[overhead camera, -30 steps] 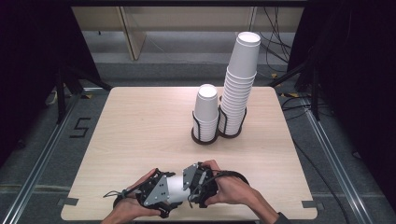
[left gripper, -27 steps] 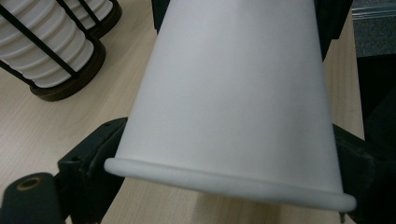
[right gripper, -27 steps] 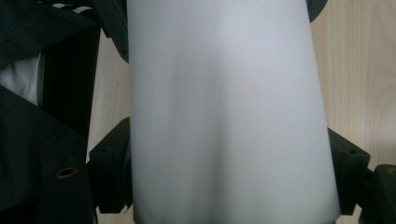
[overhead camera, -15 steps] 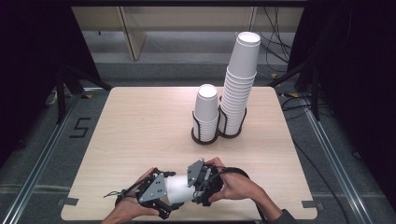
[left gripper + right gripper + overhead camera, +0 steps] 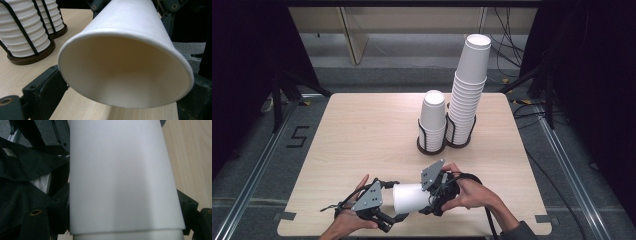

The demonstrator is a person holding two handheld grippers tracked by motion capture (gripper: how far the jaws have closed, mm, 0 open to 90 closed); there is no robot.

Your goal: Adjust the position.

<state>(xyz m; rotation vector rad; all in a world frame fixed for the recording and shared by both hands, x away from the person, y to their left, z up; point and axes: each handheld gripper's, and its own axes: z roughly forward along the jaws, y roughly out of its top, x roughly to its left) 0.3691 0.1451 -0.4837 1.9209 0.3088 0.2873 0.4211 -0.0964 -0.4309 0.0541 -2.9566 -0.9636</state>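
Cup [image 5: 411,198] lies sideways between your two tongs at the bench's [image 5: 362,135] near edge. Right tongs [image 5: 432,197] clamp its base end; left tongs [image 5: 394,219], just opening, straddle the rim loosely.

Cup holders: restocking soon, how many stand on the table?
2: the short-stack holder mid-table, and the tall-stack holder touching its right side. None seems hidden.

Light wooden table [image 5: 362,130], grey floor [image 5: 257,165], dark surroundings

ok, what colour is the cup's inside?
Cream-white inside the paper cup, best seen in the left gripper view.
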